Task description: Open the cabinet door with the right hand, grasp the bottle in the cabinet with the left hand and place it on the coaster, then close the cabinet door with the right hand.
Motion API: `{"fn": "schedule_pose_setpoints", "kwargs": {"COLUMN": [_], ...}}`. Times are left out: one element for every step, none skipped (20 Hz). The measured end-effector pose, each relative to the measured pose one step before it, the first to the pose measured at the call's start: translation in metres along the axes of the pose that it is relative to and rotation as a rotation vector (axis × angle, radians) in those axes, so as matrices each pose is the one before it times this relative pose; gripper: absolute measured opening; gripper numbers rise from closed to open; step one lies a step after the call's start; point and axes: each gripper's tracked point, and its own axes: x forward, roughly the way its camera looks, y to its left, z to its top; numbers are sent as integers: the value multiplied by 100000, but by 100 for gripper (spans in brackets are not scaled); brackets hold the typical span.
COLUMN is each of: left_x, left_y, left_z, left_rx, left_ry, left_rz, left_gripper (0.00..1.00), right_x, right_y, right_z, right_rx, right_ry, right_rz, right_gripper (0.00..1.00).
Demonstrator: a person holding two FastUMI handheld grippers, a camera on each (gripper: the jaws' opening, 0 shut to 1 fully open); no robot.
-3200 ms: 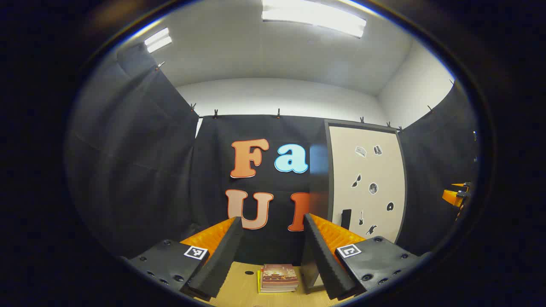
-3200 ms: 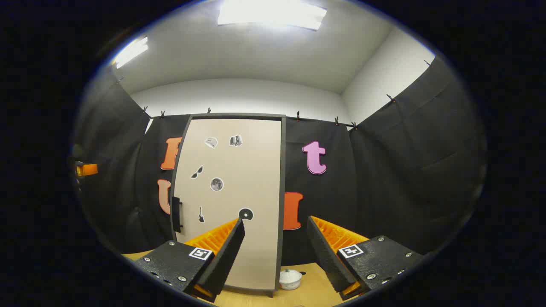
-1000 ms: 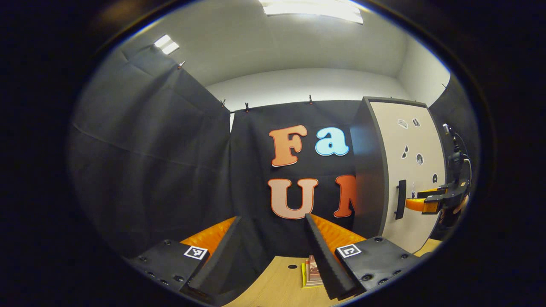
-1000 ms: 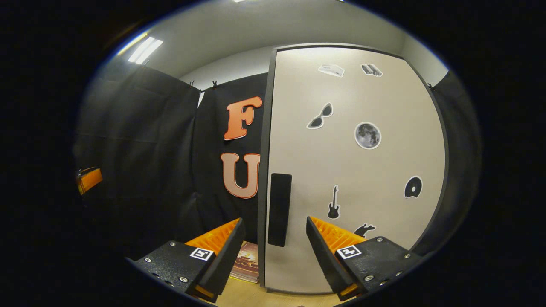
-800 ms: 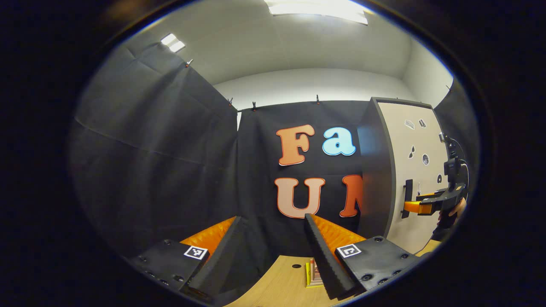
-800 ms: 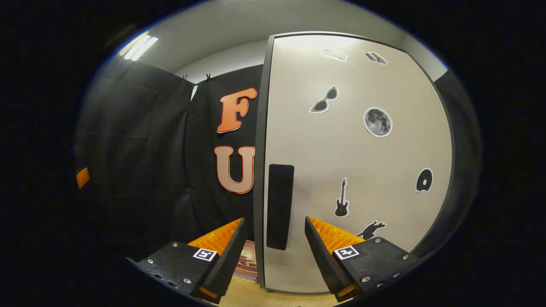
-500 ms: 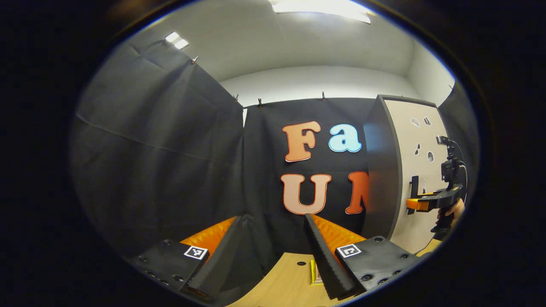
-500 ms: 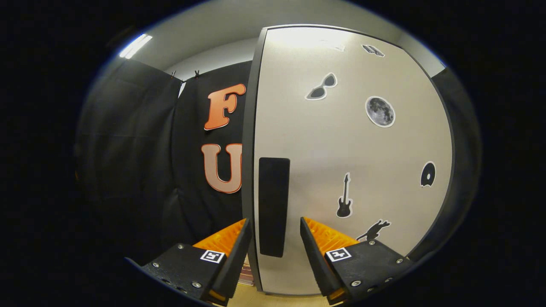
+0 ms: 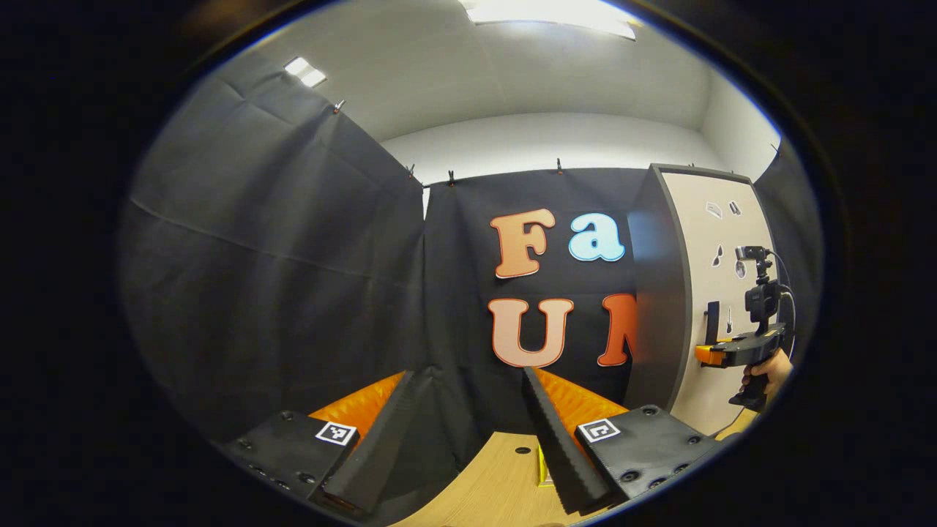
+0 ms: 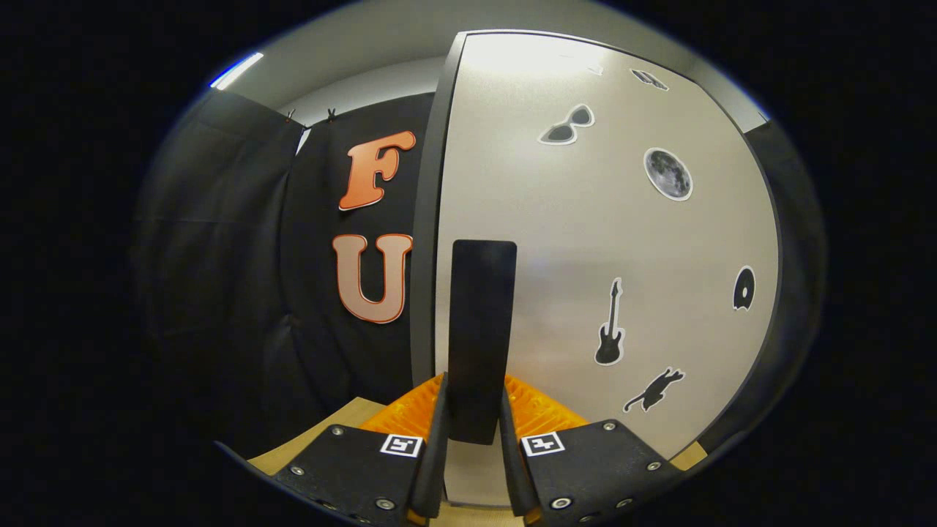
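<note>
A tall cabinet with a beige door [image 10: 585,241] carrying small black stickers stands before my right gripper [image 10: 472,432]. That gripper is shut on the door's black vertical handle [image 10: 481,322], a finger pressing on each side of its lower end. The door looks flush with its dark frame. In the left gripper view the same cabinet [image 9: 721,249] stands at the far right, with the right gripper [image 9: 703,355] at the handle [image 9: 711,320] and a hand [image 9: 768,366] holding it. My left gripper [image 9: 465,432] is open and holds nothing, pointing at the cloth wall left of the cabinet.
A wooden table [image 9: 498,483] lies below my left gripper, with a small hole in its top and the yellow edge of a book stack [image 9: 543,474] beside my finger. Black cloth walls close in the left and the back.
My right gripper has moved in on the handle and shut on it; it was open half a second ago. The left gripper view has swung slightly left, so the cabinet sits farther right.
</note>
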Motion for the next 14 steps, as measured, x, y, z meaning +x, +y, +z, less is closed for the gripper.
{"fn": "schedule_pose_setpoints", "kwargs": {"left_x": [-30,-77,150,153,80,134,57,-98,-142,-309,-29,328,437,529], "left_y": [-395,-211,-422,-213,-375,-346,-651,-644,-651,-354,-540,-530,-752,-910], "left_z": [92,90,58,148,116,0,51,35,-53,-245,-343,-638,-711,-761], "left_rx": [-156,-99,372,345,204,-77,-233,-82,62,220,898,684,17,-777], "left_ry": [76,-54,-172,-668,-704,-436,-271,-33,4,-199,-65,216,927,1356], "left_rz": [-453,-413,-403,-120,-153,-467,-1117,-1059,-940,-823,-604,-426,-1085,-1595], "left_gripper": [94,94,96,96,96,96,96,94,94,94,94,93,94,96], "right_x": [-17,-194,-158,-175,-233,-406,-486,-645,-705,-843,-1086,-1166,-1792,-1750], "right_y": [7,15,43,23,93,107,253,354,297,157,-7,-20,27,-83], "right_z": [-190,105,10,27,80,57,247,223,83,81,-111,-57,-244,-231], "right_rx": [1363,869,-35,-145,-845,-829,-616,-788,-714,284,-14,334,-378,-957], "right_ry": [752,688,30,-805,-833,-353,-301,303,-287,-1658,-1821,-1327,-348,-261], "right_rz": [886,1438,1524,1477,1547,1320,1235,1292,1908,2444,2755,1962,1488,1131], "right_gripper": [30,28,24,23,22,22,22,22,22,22,23,22,22,22]}}
